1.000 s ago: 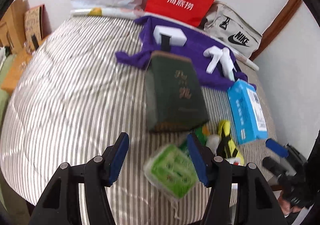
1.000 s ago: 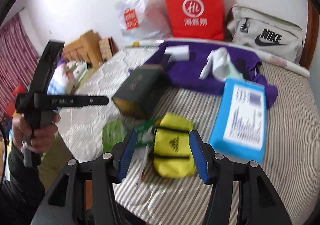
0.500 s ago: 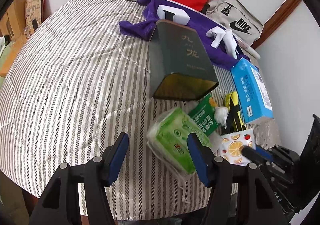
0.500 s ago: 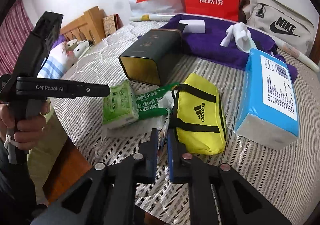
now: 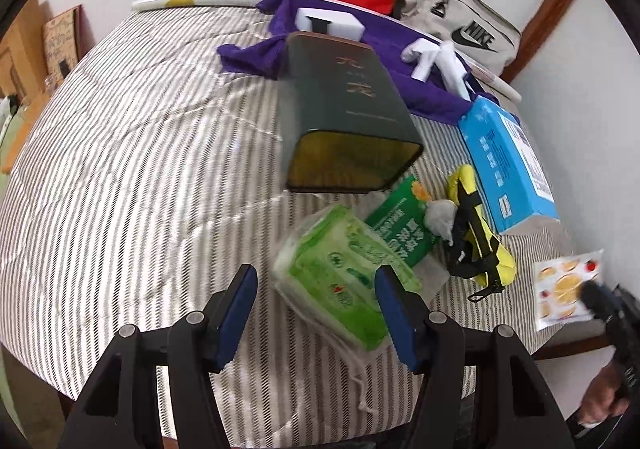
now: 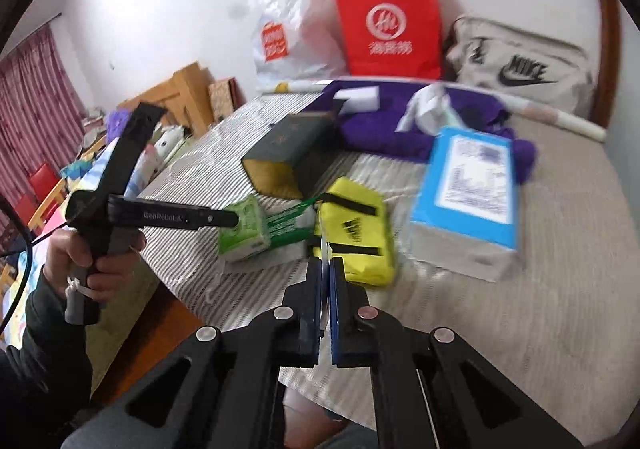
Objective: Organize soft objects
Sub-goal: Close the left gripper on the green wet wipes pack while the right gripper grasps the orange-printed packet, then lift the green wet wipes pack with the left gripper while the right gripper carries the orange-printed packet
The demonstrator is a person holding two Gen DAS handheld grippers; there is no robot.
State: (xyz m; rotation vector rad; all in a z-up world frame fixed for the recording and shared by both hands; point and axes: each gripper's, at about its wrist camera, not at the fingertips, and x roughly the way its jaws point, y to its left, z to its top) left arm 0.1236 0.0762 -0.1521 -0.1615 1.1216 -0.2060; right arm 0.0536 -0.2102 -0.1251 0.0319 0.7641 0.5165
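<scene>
Tissue pack (image 5: pixel 344 277): green, soft, in clear wrap, lying near the front edge of the striped bed (image 5: pixel 132 177), right between the left claw's blue pads.
Left gripper (image 5: pixel 316 313): about half open, straddling the tissue pack, pads apart from it on the left side; the right pad is very close, contact I cannot call.
Right gripper (image 6: pixel 325 281): pinched tight on a thin white sachet (image 5: pixel 566 289) printed with orange slices, its edge poking up between the pads.
Sachet position: lifted off near the bed's right front corner, seen from the left wrist view.
Yellow pouch (image 6: pixel 354 231): black straps, lying just beyond the right claw's tips.
Green packet (image 5: pixel 400 225): flat, tucked between tissue pack and pouch, under a crumpled white wad (image 5: pixel 440 215).
Dark green box (image 5: pixel 344 113): on its side, behind the soft items.
Blue pack (image 6: pixel 470 197): large, to the right of the pouch.
Purple cloth (image 6: pixel 376 129): spread at the back.
</scene>
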